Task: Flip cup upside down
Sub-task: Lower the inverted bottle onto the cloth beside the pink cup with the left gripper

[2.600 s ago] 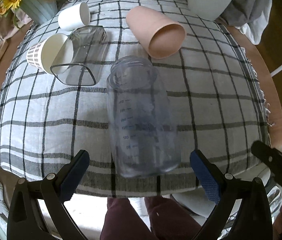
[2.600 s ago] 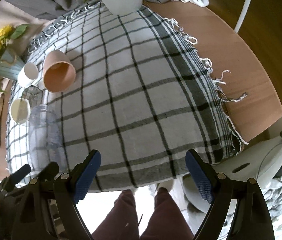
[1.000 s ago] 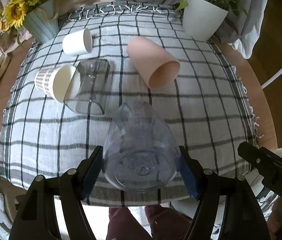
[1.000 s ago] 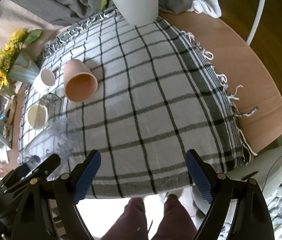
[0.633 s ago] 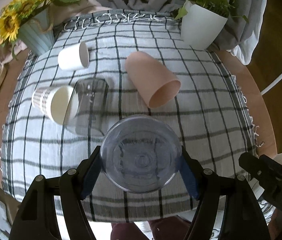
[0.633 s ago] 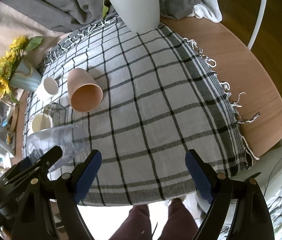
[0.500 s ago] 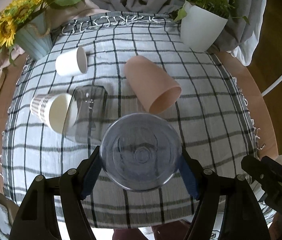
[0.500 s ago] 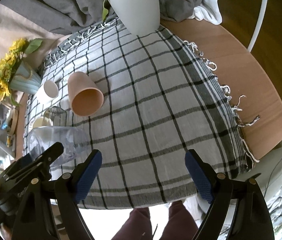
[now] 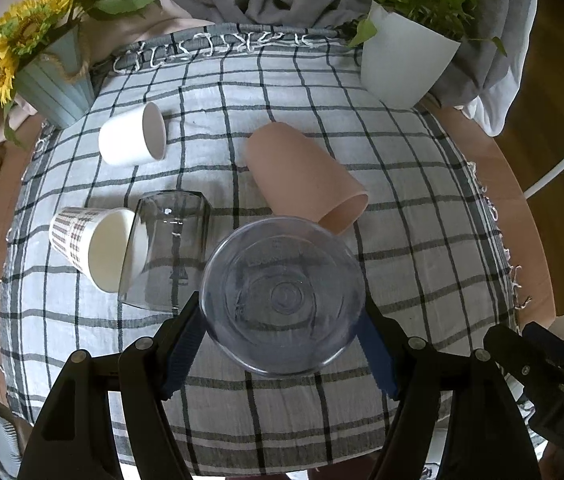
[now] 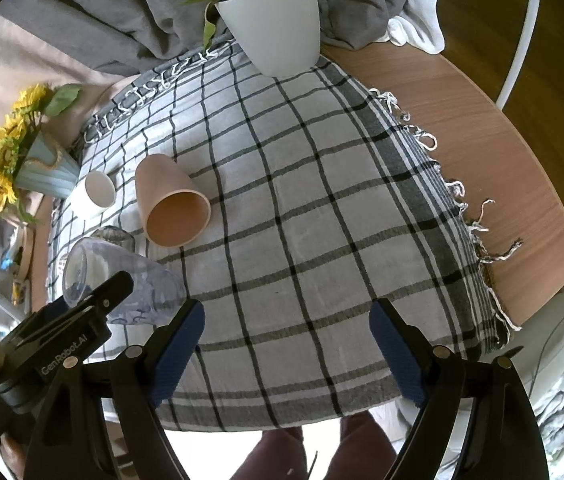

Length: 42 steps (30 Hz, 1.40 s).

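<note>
My left gripper (image 9: 282,340) is shut on a clear bluish plastic measuring cup (image 9: 282,296). Its round base faces the left wrist camera and its mouth points down toward the checked cloth (image 9: 422,240). In the right wrist view the same cup (image 10: 122,284) shows tilted at the left, held by the left gripper's black fingers (image 10: 78,320) just above the cloth. My right gripper (image 10: 286,340) is open and empty over the near edge of the cloth.
A pink cup (image 9: 306,176), a clear glass (image 9: 166,248), a patterned paper cup (image 9: 90,244) and a white cup (image 9: 134,140) lie on their sides. A sunflower vase (image 9: 54,80) and a white plant pot (image 9: 402,64) stand at the back. Bare wooden table (image 10: 502,152) lies right.
The left gripper closed on the lying measuring cup, lifted it and turned it so its base faces the camera. The right gripper stayed open and rose a little.
</note>
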Available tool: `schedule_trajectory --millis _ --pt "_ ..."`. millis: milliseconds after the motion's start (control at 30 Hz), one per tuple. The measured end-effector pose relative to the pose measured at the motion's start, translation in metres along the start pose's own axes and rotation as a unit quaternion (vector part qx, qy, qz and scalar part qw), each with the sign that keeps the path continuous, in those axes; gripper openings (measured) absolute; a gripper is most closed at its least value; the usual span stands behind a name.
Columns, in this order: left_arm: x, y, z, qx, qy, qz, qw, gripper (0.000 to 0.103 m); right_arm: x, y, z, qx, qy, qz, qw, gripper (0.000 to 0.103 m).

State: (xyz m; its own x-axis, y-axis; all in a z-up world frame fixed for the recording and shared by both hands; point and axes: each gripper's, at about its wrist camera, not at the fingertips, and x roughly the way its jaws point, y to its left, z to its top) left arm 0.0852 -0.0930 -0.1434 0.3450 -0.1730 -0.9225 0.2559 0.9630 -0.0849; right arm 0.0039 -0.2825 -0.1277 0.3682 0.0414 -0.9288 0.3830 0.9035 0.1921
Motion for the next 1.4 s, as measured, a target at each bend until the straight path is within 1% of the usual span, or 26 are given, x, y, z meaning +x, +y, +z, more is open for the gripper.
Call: schedule_trajectory --millis 167,233,300,433,567,800,933,1033,1133,1200,1267,1400 --pt "0.000 0.000 -0.001 0.002 0.003 0.000 1.0000 0.073 0.001 0.000 0.000 -0.001 0.001 0.000 1.000 0.085" --pt "0.000 0.000 -0.001 0.005 0.004 0.002 1.0000 0.076 0.000 0.001 0.000 -0.001 0.001 -0.001 1.000 0.085" --pt "0.000 0.001 -0.002 0.006 0.003 0.003 1.0000 0.084 0.000 0.001 0.000 0.001 0.001 -0.003 1.000 0.085" --pt "-0.001 0.003 -0.002 0.005 0.005 -0.004 1.0000 0.089 0.001 0.000 0.000 0.001 0.001 -0.005 1.000 0.085" --pt "-0.005 0.004 -0.004 0.007 0.004 0.000 1.0000 0.092 0.000 0.001 0.000 0.000 0.000 -0.005 1.000 0.085" --pt "-0.026 0.013 -0.015 -0.004 -0.017 0.021 0.9996 0.093 -0.013 0.004 -0.002 -0.011 -0.021 -0.016 1.000 0.085" --pt "-0.045 0.017 -0.023 -0.005 -0.038 0.034 0.9987 0.093 -0.030 0.012 -0.007 -0.029 -0.042 -0.017 0.999 0.086" --pt "-0.064 0.018 -0.030 -0.005 -0.055 0.037 0.9978 0.094 -0.040 0.023 -0.010 -0.044 -0.055 -0.020 0.997 0.086" --pt "-0.079 0.022 -0.035 -0.008 -0.073 0.043 0.9964 0.096 -0.054 0.033 -0.014 -0.060 -0.073 -0.021 0.995 0.088" --pt "-0.090 0.026 -0.038 -0.015 -0.085 0.049 0.9951 0.097 -0.066 0.042 -0.017 -0.073 -0.090 -0.021 0.993 0.090" --pt "-0.101 0.031 -0.042 -0.023 -0.096 0.055 0.9936 0.097 -0.077 0.050 -0.020 -0.086 -0.107 -0.020 0.990 0.090" --pt "-0.119 0.042 -0.049 -0.032 -0.115 0.067 0.9907 0.100 -0.092 0.064 -0.025 -0.104 -0.126 -0.012 0.987 0.091"
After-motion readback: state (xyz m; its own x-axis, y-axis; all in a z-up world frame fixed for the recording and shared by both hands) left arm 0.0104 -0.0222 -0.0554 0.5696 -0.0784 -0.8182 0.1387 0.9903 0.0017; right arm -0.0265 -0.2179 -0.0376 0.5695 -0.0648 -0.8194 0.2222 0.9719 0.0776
